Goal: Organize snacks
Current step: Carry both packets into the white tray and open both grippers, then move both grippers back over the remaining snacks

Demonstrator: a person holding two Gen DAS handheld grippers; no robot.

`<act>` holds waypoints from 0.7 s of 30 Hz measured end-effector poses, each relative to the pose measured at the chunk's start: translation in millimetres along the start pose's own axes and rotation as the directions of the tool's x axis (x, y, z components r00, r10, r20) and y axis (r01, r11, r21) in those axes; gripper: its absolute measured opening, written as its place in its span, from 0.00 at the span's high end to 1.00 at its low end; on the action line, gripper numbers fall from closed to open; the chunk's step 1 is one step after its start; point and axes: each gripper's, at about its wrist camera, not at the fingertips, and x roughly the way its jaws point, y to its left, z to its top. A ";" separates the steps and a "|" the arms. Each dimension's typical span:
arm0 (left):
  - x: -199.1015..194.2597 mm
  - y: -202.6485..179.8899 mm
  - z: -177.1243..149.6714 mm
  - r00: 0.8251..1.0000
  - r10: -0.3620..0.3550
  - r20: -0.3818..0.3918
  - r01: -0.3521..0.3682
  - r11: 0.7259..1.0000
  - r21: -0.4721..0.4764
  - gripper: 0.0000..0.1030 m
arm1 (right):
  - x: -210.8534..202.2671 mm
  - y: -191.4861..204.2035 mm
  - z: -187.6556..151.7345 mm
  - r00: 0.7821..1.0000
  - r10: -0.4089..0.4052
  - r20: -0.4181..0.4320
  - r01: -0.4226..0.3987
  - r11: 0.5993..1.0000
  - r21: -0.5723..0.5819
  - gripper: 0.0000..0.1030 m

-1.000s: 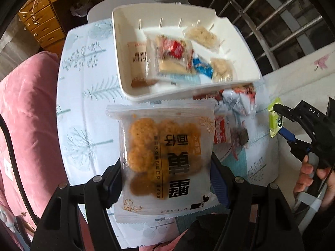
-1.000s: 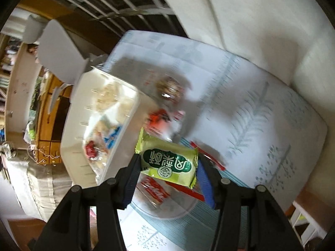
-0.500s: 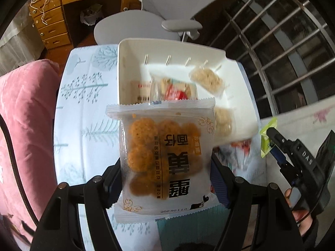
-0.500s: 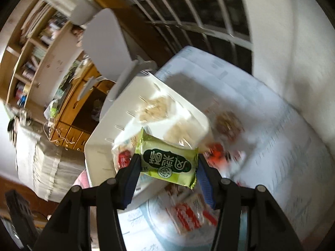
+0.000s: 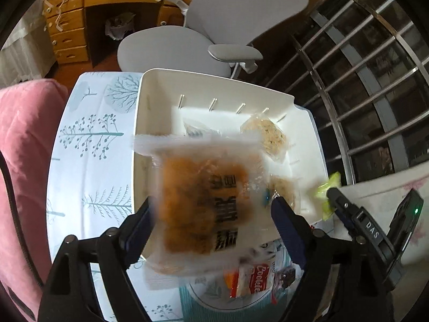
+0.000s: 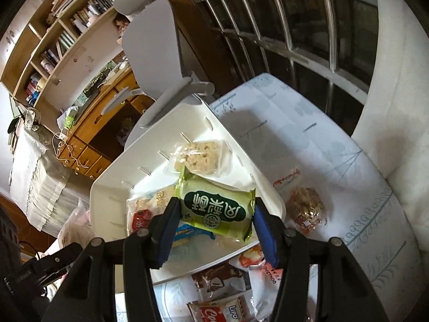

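The left gripper (image 5: 211, 222) is opening, its jaws parting from the blurred orange snack bag (image 5: 203, 204) at frame centre over the white tray (image 5: 150, 102). The right gripper (image 6: 214, 228) is clamping the green packet (image 6: 217, 206), its jaws starting to part.

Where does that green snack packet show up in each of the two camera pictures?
Left wrist view: the green packet is at the right edge, only a blurred tip past the white tray's corner.
Right wrist view: the packet is centre, over the tray.
Shared landmark: the grey chair behind the tray.
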 end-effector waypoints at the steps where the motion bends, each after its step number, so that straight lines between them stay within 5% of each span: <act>1: -1.3 0.2 -0.4 1.000 -0.013 0.003 0.014 1.000 -0.008 0.13 | 0.3 -2.4 0.2 1.000 0.002 -0.003 -0.002 1.000 0.009 0.46; 9: -22.7 -10.3 -8.4 0.999 -0.006 0.033 0.005 0.999 0.040 0.10 | -21.8 -8.0 -3.7 1.000 0.003 0.019 -0.004 0.999 0.032 0.42; 21: -54.0 -22.8 -61.9 0.999 -0.052 -0.010 0.053 0.991 0.122 0.10 | -77.1 -23.4 -48.1 1.000 -0.024 0.016 0.023 0.998 0.063 0.40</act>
